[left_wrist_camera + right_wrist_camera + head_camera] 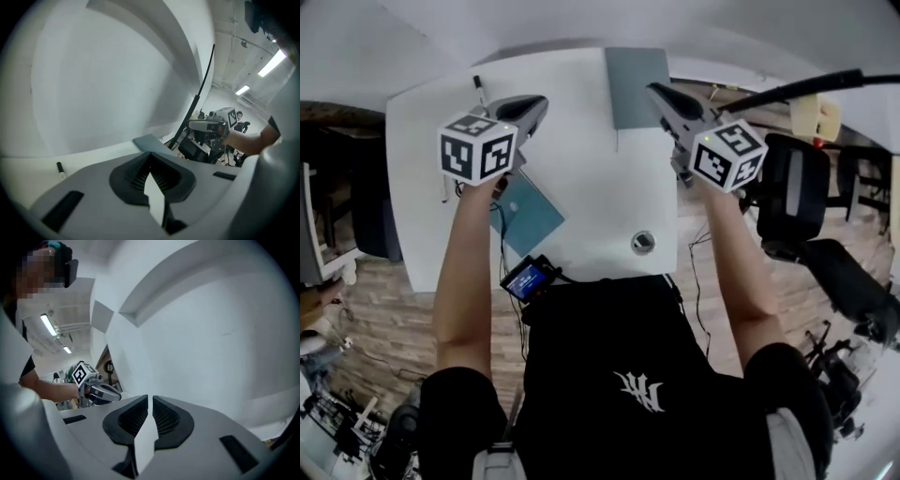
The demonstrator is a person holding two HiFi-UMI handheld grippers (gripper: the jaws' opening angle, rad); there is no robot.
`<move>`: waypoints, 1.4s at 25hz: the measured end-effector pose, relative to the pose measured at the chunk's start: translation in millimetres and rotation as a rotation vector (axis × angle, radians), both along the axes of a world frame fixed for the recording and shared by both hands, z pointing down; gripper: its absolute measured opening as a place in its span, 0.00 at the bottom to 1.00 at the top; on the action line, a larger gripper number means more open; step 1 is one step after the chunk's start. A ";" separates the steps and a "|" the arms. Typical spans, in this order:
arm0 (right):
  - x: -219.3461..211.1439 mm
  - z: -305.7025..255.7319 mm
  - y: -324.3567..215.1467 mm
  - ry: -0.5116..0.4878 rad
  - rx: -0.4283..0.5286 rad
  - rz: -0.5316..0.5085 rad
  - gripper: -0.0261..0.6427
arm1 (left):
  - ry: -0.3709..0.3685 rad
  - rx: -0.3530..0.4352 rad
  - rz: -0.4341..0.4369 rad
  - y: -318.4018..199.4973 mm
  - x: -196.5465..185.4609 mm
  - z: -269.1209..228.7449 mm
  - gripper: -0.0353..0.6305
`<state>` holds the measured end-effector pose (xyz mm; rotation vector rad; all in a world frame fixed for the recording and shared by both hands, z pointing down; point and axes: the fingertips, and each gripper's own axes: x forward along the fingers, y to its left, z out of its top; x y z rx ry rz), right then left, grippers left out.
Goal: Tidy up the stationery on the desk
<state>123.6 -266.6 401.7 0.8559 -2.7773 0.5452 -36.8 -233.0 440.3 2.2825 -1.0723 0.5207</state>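
Both grippers hang in the air above the white desk [581, 178]. My left gripper [534, 103] is shut and empty; in the left gripper view its pads [140, 173] meet with nothing between them. My right gripper [659, 91] is also empty, its jaws drawn together to a hairline slit in the right gripper view [150, 401]. A grey notebook [637, 84] lies at the desk's far edge, just left of the right gripper. A teal notebook [532, 214] lies under my left forearm. A black pen [478, 90] rests at the far left, also visible ahead of the left gripper [60, 169].
A round cable grommet [643, 243] sits near the desk's front edge. A small device with a lit screen [528, 278] hangs at the front edge. Black office chairs [792, 192] stand to the right. White walls rise close behind the desk.
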 end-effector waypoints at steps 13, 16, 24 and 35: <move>-90.0 -90.7 124.4 -0.187 0.147 -0.215 0.12 | 0.101 0.270 -0.169 136.7 -93.0 -94.0 0.06; -115.6 -79.8 152.1 -0.147 0.150 -0.279 0.12 | 0.134 0.262 -0.259 174.8 -122.6 -88.5 0.06; -162.8 -23.7 196.0 -0.064 0.099 -0.402 0.12 | 0.173 0.171 -0.375 243.1 -156.6 -34.6 0.06; -194.0 34.3 199.3 0.043 -0.025 -0.472 0.12 | 0.217 0.017 -0.437 259.2 -163.0 27.8 0.06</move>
